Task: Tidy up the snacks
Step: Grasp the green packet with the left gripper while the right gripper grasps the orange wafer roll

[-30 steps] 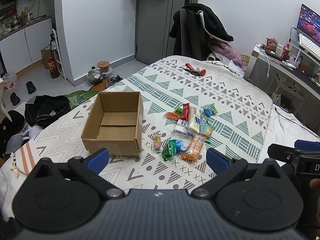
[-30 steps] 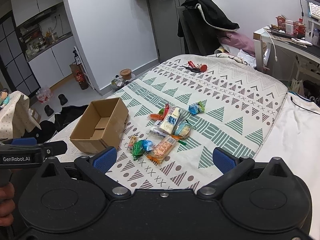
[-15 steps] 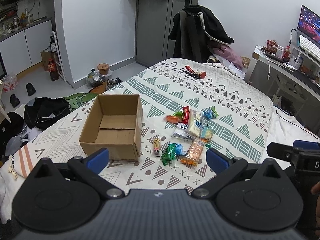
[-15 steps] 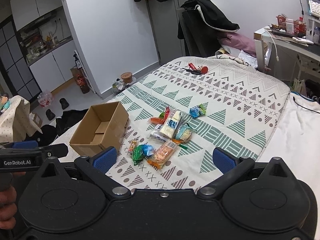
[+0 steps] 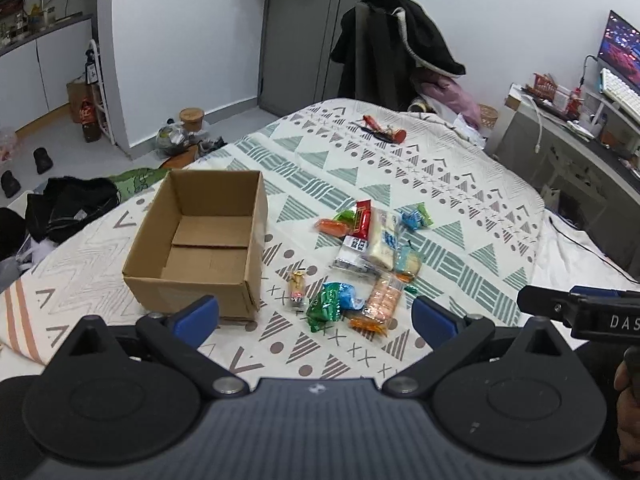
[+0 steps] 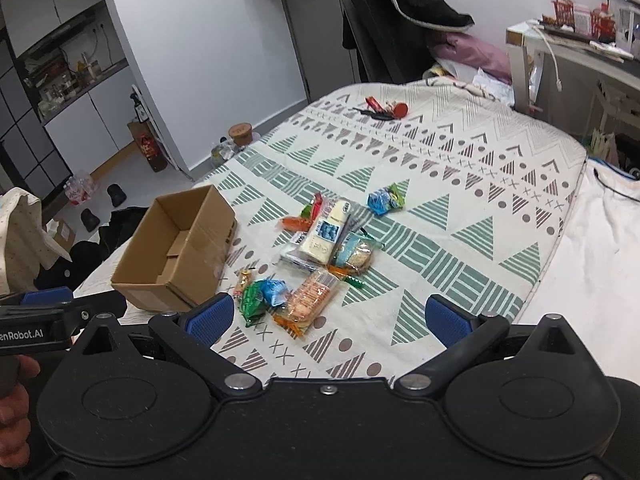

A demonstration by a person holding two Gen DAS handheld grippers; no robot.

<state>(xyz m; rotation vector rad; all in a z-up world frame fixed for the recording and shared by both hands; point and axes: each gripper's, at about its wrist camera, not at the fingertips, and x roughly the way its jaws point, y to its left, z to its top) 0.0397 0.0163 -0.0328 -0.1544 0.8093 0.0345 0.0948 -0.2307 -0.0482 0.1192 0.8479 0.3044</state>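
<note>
Snacks overlap (labels unreadable) beside box.

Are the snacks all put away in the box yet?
Not yet; nothing looks done. The cardboard box is empty. All the snack packets, like the green packet and the orange cracker pack, lie on the patterned bedspread beside it. The left claw and right claw are both open, holding nothing, above the near edge of the bed. Every snack is left to move.
</note>
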